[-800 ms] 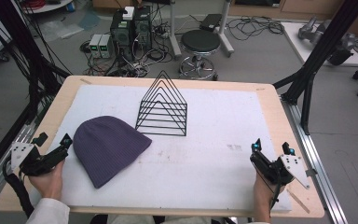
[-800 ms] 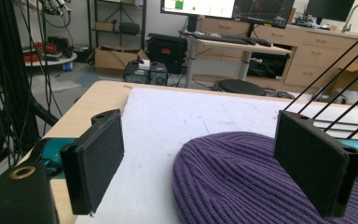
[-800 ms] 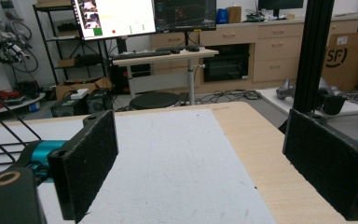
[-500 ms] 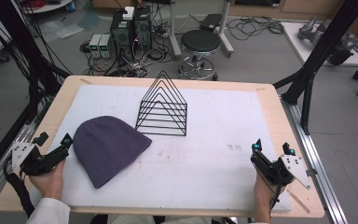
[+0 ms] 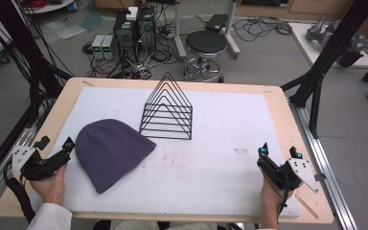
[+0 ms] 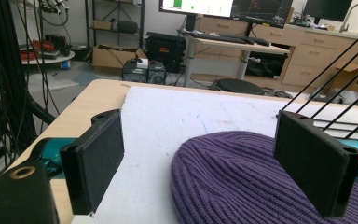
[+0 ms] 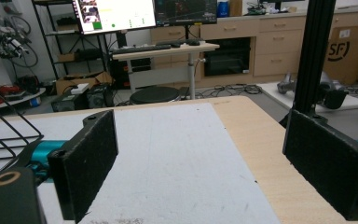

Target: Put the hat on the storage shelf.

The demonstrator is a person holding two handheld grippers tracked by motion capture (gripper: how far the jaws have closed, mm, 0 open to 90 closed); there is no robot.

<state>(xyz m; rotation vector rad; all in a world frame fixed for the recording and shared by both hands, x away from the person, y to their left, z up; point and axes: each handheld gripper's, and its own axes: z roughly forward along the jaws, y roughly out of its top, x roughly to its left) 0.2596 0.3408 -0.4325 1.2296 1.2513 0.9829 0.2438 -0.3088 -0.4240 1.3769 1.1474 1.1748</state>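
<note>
The left gripper [image 5: 55, 148] sits low at the near left corner of the surface [image 5: 278, 103], its jaws spread wide with nothing between them. In the left gripper view the purple knit beanie [image 6: 242, 182] lies flat just ahead, its rounded crown edge reaching in between the two black pads [image 6: 95, 161] without touching either. From the high view the beanie [image 5: 110, 151] rests on the white mat [image 5: 220, 120], just beside the left gripper and close in front of the black wire rack [image 5: 167, 110].

The step in hand looks like the first approach to the beanie. To do it well, the left gripper should slide forward low — nearly skimming the mat — so that one pad goes over and one under the knit edge, or both pinch a raised fold. Soft ribbed fabric collapses easily, so a shallow bite risks catching only a few loops; a deeper reach onto the edge should hold better. Close slowly and lift a little to check that both layers come up together.

The right gripper [image 5: 278, 153] waits at the near right, well apart from the beanie, its jaws likewise wide and empty over bare mat in its own view [image 7: 191, 154]. It probably needs to travel left to take the opposite side of the opening. Farther off, the rack stands upright — keep the fabric clear of its wires until the hold is firm.
</note>
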